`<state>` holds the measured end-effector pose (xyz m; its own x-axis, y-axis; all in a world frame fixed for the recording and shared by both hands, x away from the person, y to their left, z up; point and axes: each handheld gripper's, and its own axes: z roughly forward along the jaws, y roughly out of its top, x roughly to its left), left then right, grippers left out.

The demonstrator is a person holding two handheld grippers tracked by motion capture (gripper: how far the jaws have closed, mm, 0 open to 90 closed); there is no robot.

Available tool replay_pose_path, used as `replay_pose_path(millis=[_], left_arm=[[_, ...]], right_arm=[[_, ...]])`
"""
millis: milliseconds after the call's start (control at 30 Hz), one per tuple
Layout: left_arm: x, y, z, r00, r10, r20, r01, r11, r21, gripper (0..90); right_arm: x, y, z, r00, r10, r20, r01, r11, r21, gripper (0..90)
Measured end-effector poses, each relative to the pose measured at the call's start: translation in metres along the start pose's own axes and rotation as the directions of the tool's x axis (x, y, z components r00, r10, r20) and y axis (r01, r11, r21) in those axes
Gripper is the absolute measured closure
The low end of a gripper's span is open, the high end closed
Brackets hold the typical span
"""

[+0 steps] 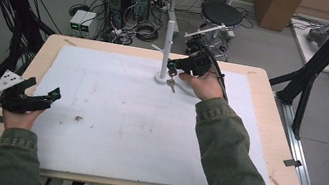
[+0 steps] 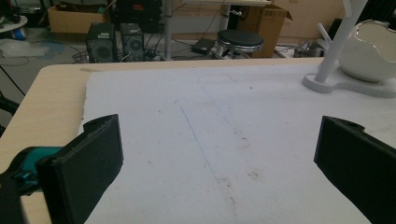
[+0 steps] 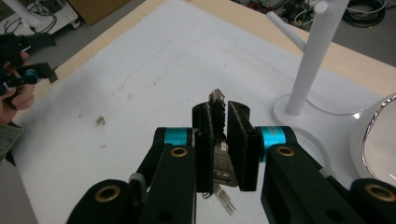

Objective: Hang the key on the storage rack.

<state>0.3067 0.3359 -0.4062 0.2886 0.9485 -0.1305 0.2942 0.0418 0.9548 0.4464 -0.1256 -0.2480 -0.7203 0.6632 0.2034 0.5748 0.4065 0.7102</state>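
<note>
My right gripper (image 3: 219, 128) was clamped on a bunch of keys (image 3: 218, 161), jaws pressed flat against one key's blade, its tip poking out above the pads at frame centre, the other keys and ring dangling below. In the high view that gripper (image 1: 173, 67) sat at upper centre, just beside the white stand (image 1: 166, 47) with its side pegs, keys (image 1: 170, 82) hanging low near the stand's base. Judged the step as hanging the keys on a peg (the short one (image 1: 157, 48) at the post's left looked the likely target, can't be sure). To do it well I needed to keep the squeeze firm so the blade wouldn't pivot, raise the bunch until the ring was level with the peg tip, then slide sideways rather than drop. The ring hung under the jaws, partly hidden, so lining it up was the tricky bit. The white rounded object (image 3: 379, 140) at the right edge was close; I needed to avoid bumping it.

My left gripper (image 1: 29, 98) rested at lower left on the white mat (image 1: 114, 109), jaws wide apart, holding nothing, well away from the stand.
</note>
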Motion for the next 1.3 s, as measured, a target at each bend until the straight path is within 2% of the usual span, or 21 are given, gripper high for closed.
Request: replay_pose_path(millis=[200,367,933,1300], left_arm=[[0.0,0.0,0.0,1.0,0.005,-0.002,-0.005,1.0,0.002,1.7],[-0.001,0.0,0.001,1.0,0.009,-0.003,-0.009,0.9999,0.009,1.7],[-0.001,-0.001,0.003,1.0,0.01,0.0,-0.01,0.9999,0.013,1.7],[0.0,-0.001,0.003,1.0,0.005,0.0,-0.005,0.9999,0.012,1.7]], right_arm=[[-0.009,0.009,0.009,0.9998,0.019,-0.009,-0.019,1.0,-0.014,81.0],[-0.012,0.013,0.016,0.9998,0.022,0.003,-0.021,1.0,-0.007,81.0],[-0.026,0.049,0.012,0.9993,0.015,0.035,-0.013,0.998,-0.067,81.0],[-0.037,0.064,0.016,0.9986,0.037,0.037,-0.034,0.996,-0.086,81.0]])
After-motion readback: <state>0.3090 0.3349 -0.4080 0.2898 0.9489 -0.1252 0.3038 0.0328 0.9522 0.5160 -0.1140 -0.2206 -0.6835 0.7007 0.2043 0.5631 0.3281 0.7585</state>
